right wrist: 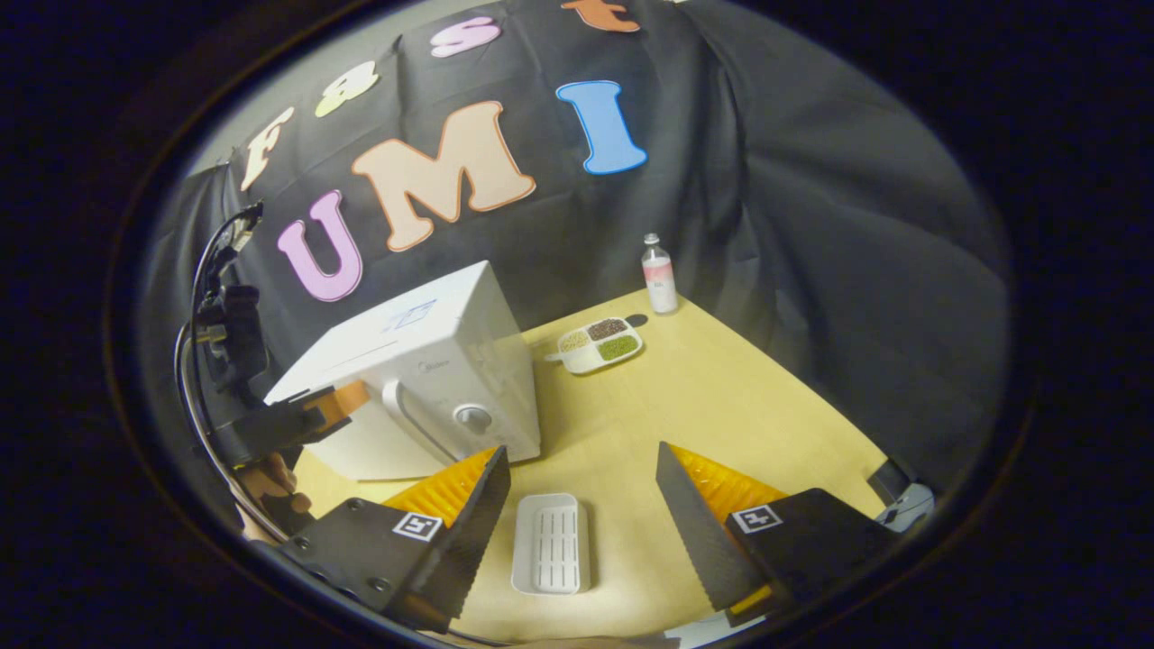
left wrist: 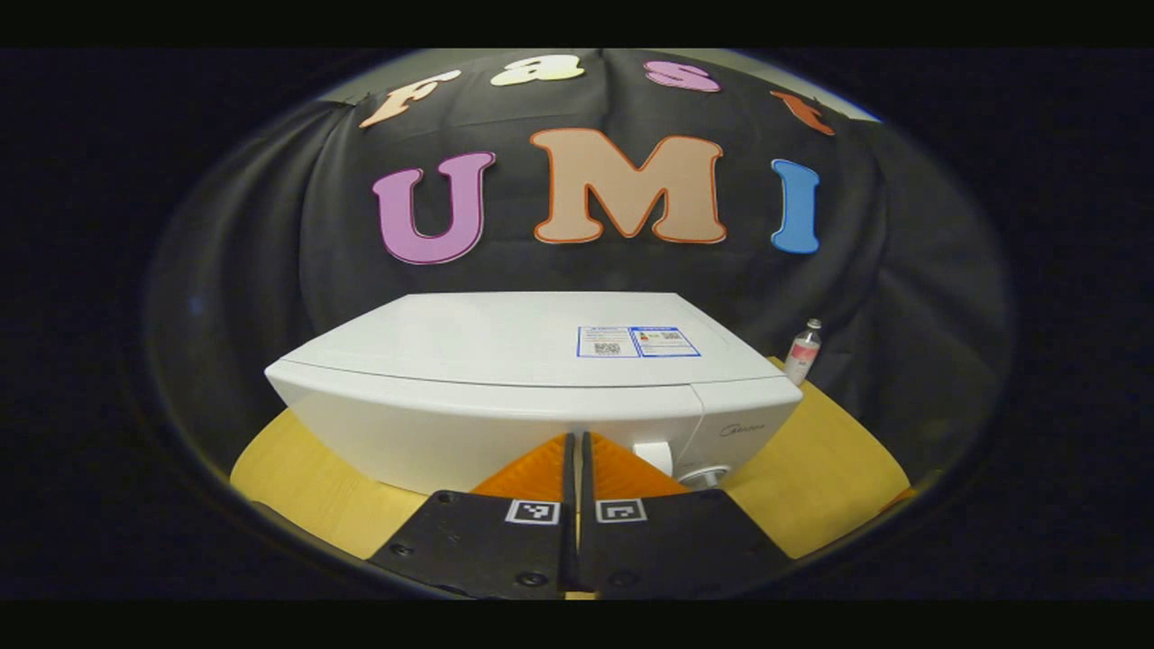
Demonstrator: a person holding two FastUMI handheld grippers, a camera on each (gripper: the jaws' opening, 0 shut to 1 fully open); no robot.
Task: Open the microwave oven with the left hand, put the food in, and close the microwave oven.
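The white microwave (left wrist: 505,379) stands on the yellow table with its door closed; its handle (left wrist: 654,455) and knob (left wrist: 703,476) lie just right of my left gripper (left wrist: 574,439), which is shut with nothing between its fingers. In the right gripper view the microwave (right wrist: 424,361) is at the left, and the left gripper (right wrist: 338,401) hovers before its door, left of the handle (right wrist: 410,424). A white tray of food (right wrist: 599,344) with three compartments lies behind the microwave's right side. My right gripper (right wrist: 581,449) is open above the table.
A white ribbed dish (right wrist: 550,543) lies on the table (right wrist: 721,406) below the right gripper's fingers. A small bottle (right wrist: 659,273) stands at the far table edge, also seen beside the microwave (left wrist: 802,351). A hand (right wrist: 270,478) holds the left gripper.
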